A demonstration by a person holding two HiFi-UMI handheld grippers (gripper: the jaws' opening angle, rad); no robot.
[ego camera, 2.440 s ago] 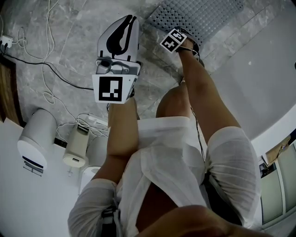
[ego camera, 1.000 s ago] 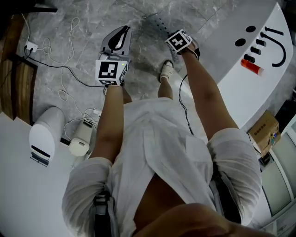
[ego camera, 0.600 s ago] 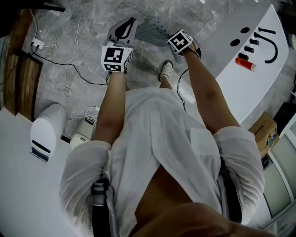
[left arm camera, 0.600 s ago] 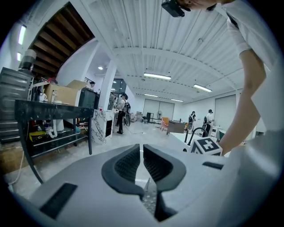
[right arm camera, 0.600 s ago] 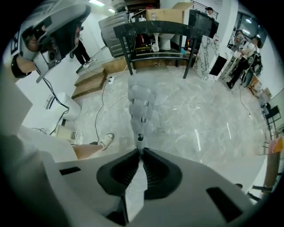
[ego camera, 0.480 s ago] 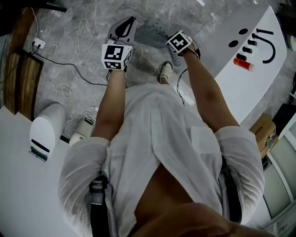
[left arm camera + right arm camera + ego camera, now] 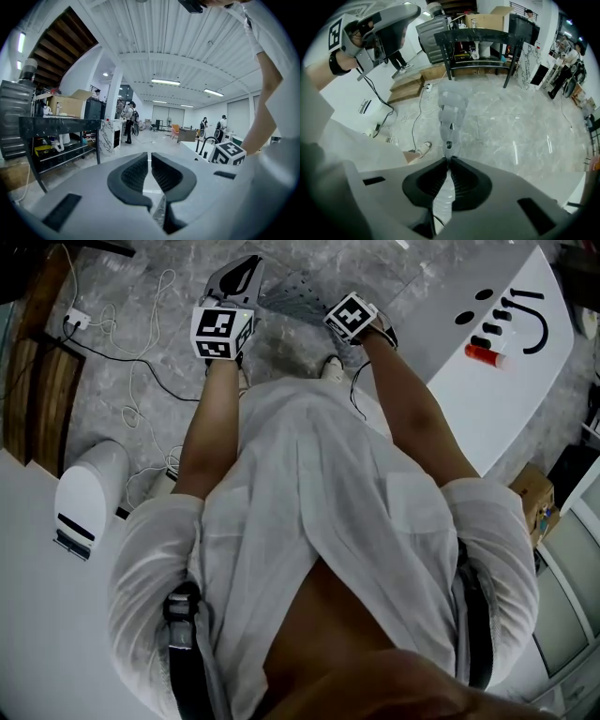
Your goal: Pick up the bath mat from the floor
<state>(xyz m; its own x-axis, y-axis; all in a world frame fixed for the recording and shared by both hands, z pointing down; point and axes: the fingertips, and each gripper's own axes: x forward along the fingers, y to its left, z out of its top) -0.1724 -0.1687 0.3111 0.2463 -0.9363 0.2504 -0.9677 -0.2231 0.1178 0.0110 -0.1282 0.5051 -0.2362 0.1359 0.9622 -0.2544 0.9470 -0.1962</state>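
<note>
1. Left gripper [image 7: 246,266]: jaws were all but together, with only a thin slit between them and nothing clamped at the tips. A grey strip showed low in the slot, and I could not tell whether it was mat or part of the gripper. It pointed out level into the room, not down.

2. Mat [image 7: 292,294]: it was up off the floor [image 7: 511,117]. In the head view it fanned out between the 2 grippers, just beside the left gripper's tip and running right to the other one. In the right gripper view it showed edge-on as 1 narrow strip. Its long axis ran straight out from those jaws and down toward the floor. The far end looked clear of the floor, though I was not sure.

3. Right gripper [image 7: 449,161]: jaws were shut tight on 1 edge of the mat, with the sheet passing between them. It looked to carry the mat alone.

4. Judgement: the pick-up looked mostly done. The free end lay away from the right gripper along the long axis. The left gripper, just left of the sheet, was the only 1 free for a 2nd hold, and it would need to open and swing right.
</note>
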